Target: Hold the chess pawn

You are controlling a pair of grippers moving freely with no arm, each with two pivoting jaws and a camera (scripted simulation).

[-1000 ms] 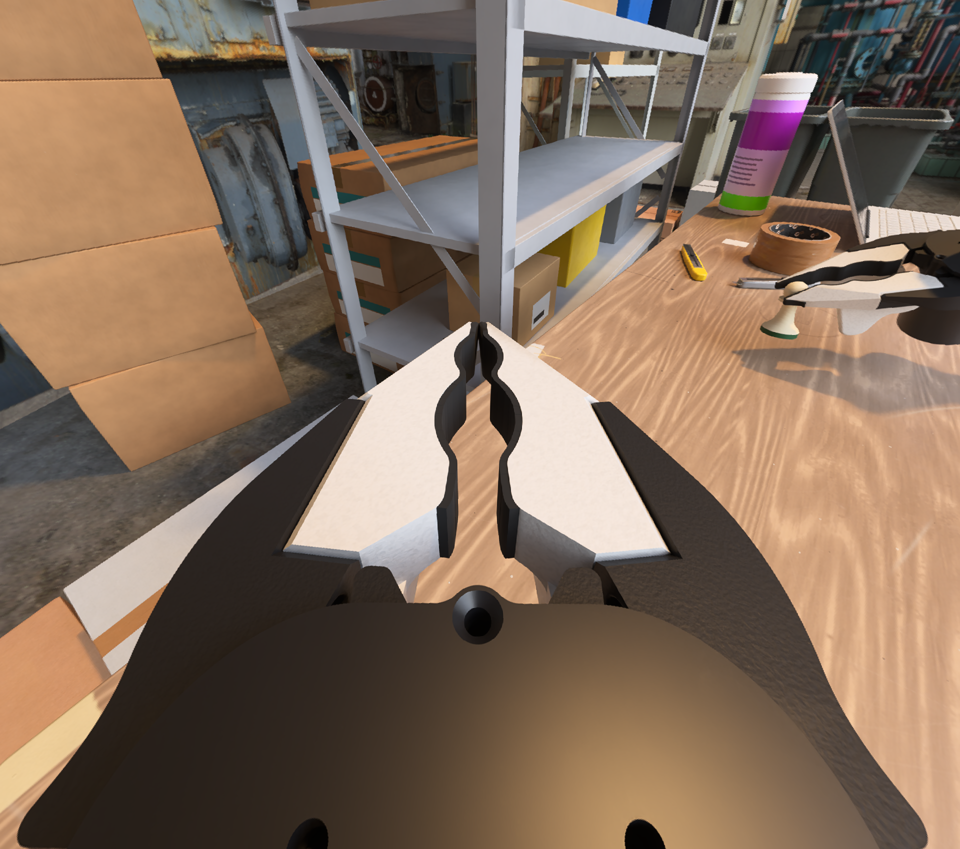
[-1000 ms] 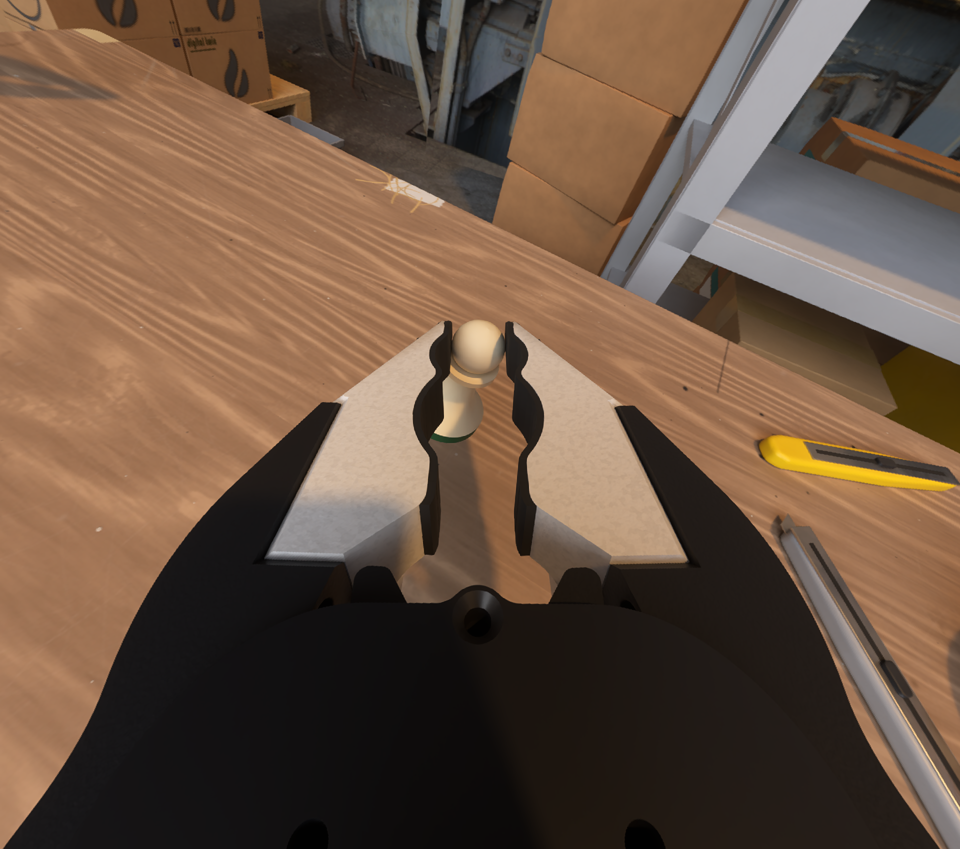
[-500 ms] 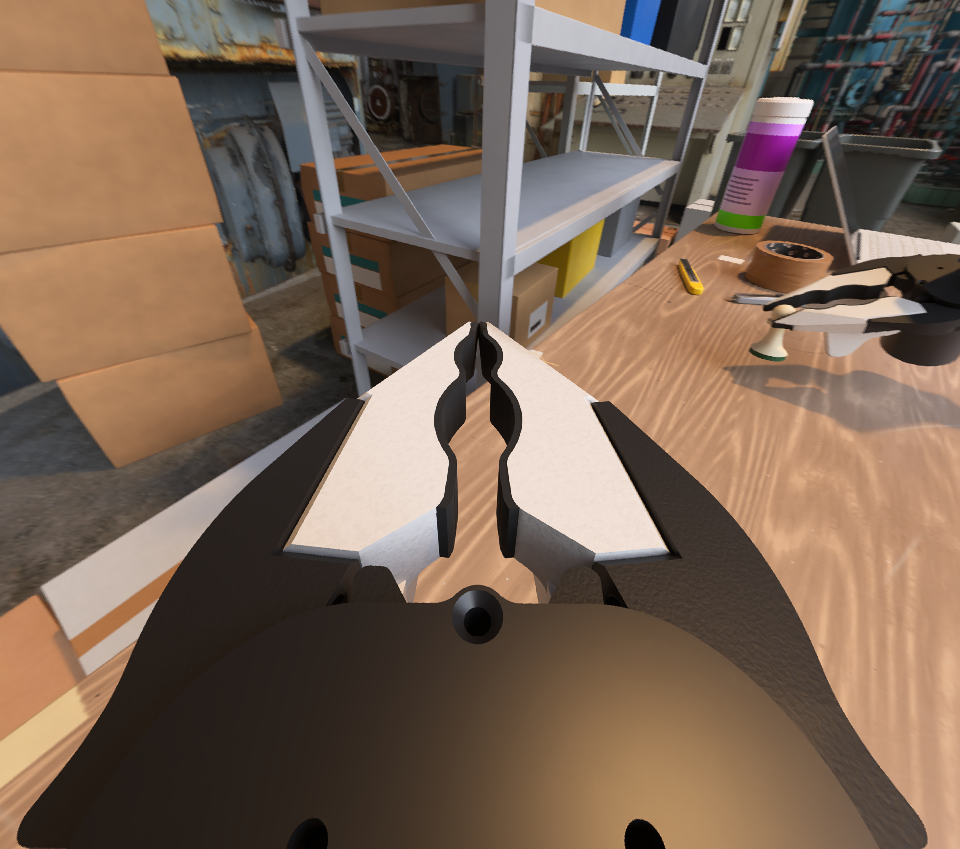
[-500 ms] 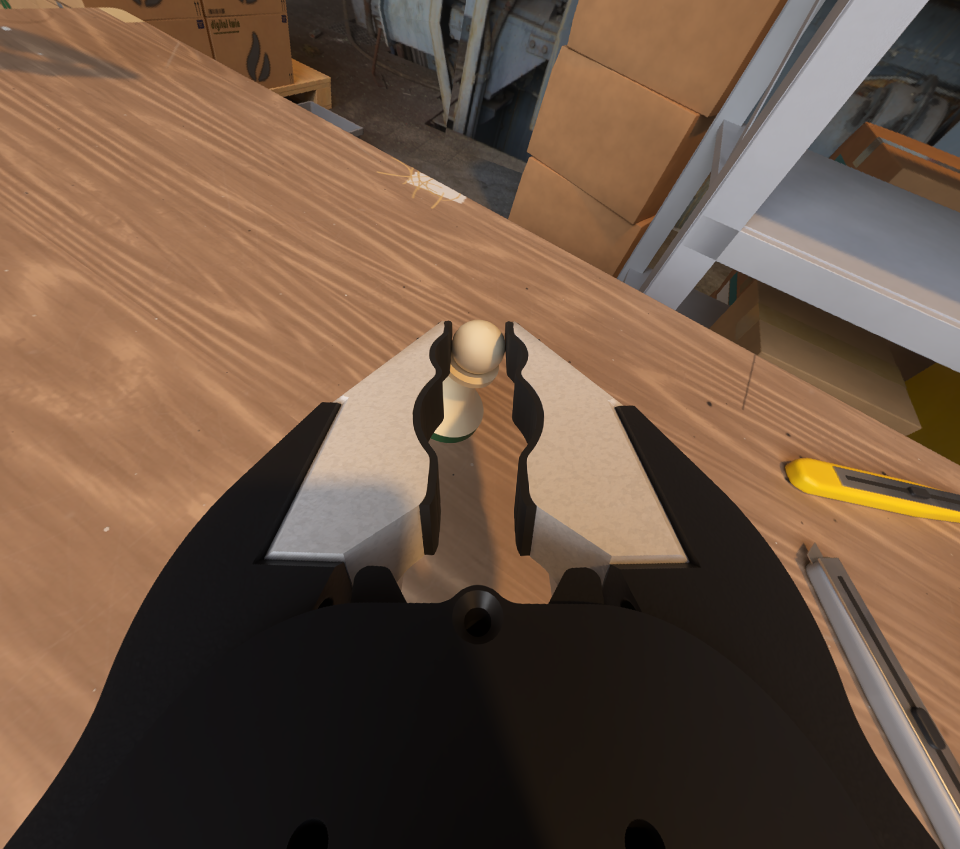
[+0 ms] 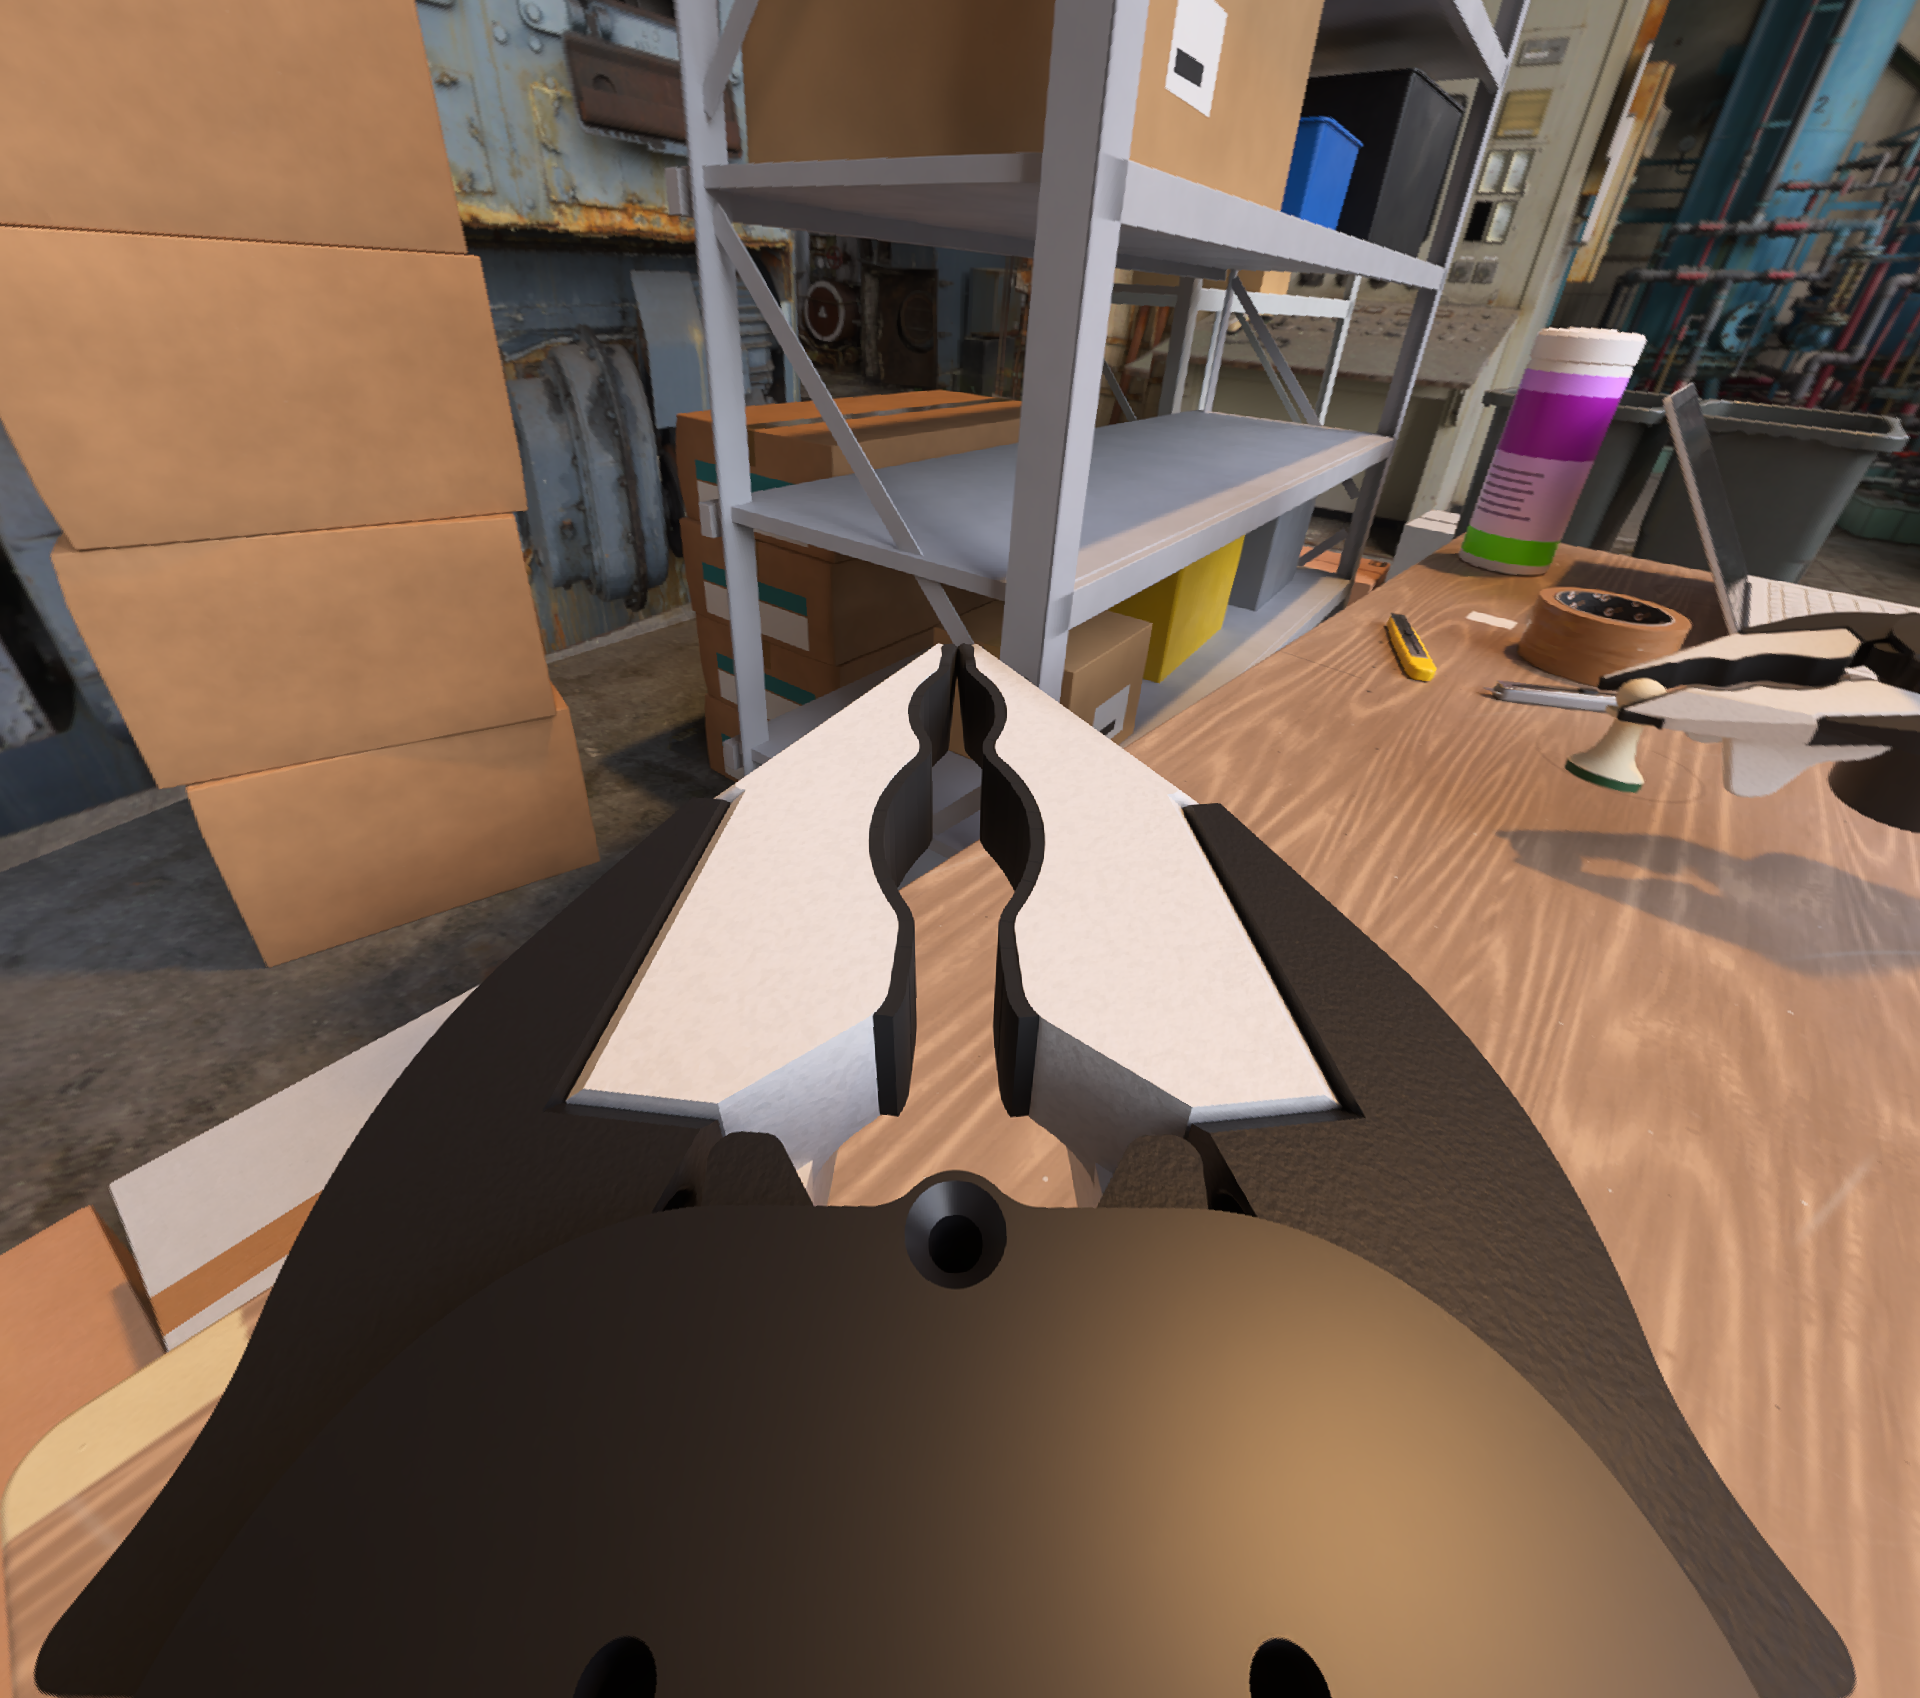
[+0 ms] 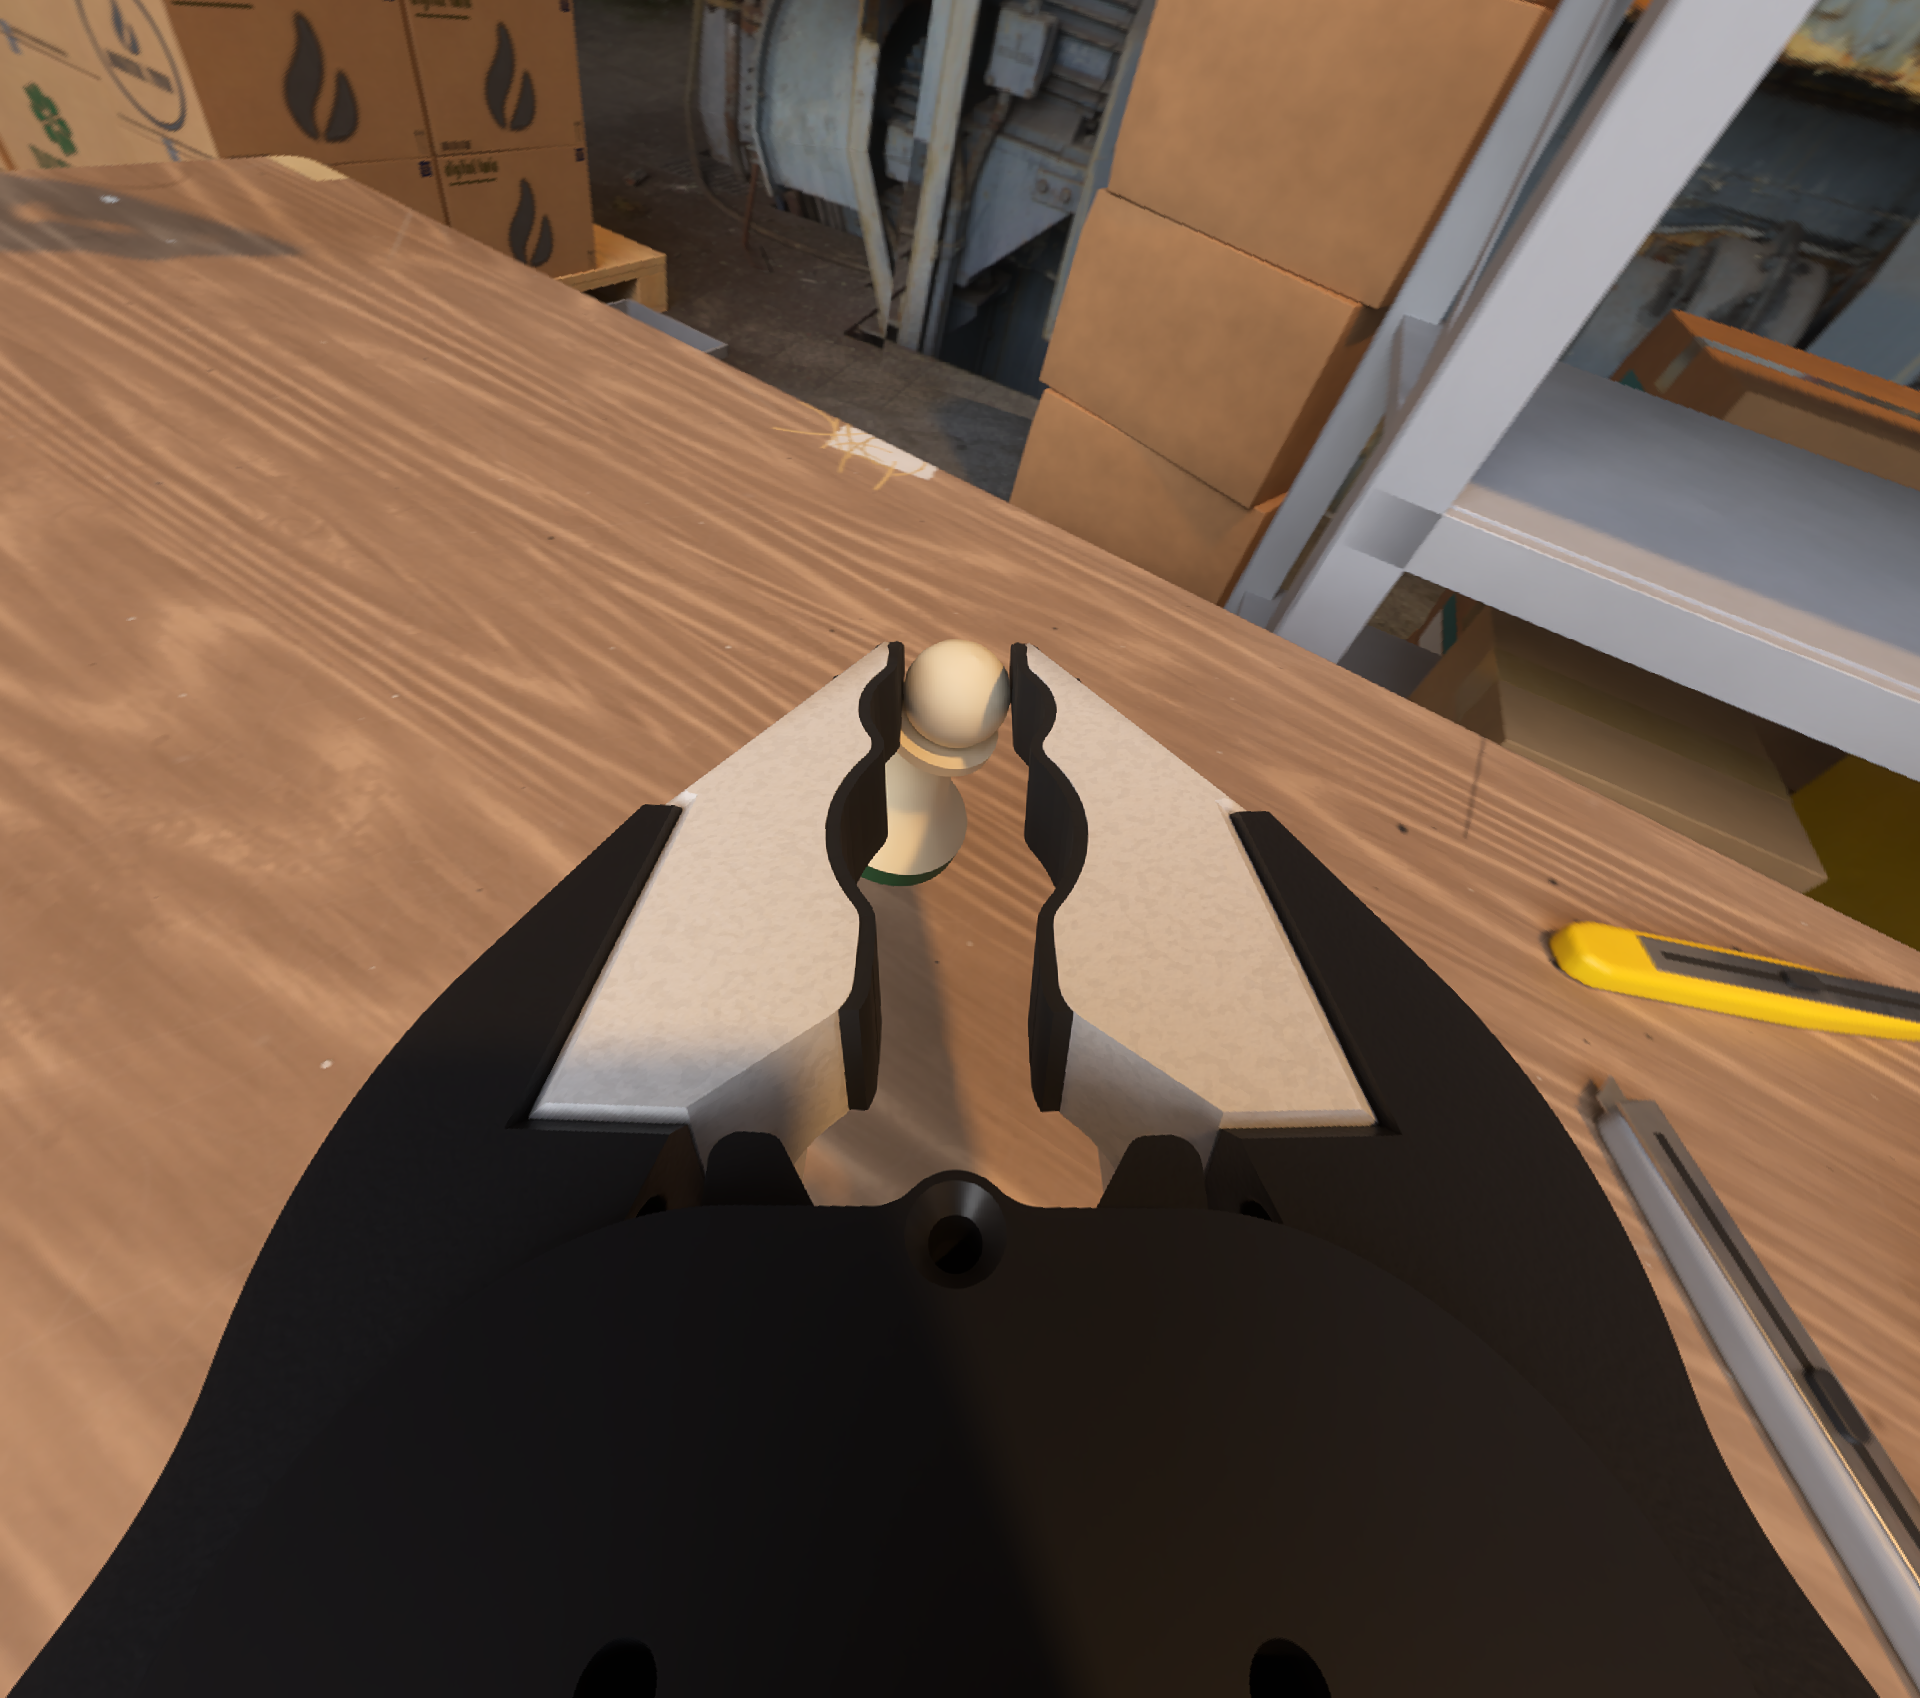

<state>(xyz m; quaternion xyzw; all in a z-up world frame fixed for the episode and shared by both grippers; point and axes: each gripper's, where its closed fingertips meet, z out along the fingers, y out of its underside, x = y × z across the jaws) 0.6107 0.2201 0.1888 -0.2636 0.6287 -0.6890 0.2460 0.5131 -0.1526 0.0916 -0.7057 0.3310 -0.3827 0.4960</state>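
Wooden table [image 6: 364, 713] beside grey shelving [image 5: 1060, 401] and cardboard boxes [image 5: 260, 401].

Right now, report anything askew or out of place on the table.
Nothing stands out. The chess pawn stands upright, its head between the right gripper fingertips; the yellow utility knife lies flat beside them.

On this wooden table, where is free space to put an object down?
The wooden table is bare left of the right claw, which grips the cream chess pawn. Crowded on its right: yellow utility knife, grey metal knife, and farther along brown tape roll and purple-banded canister.
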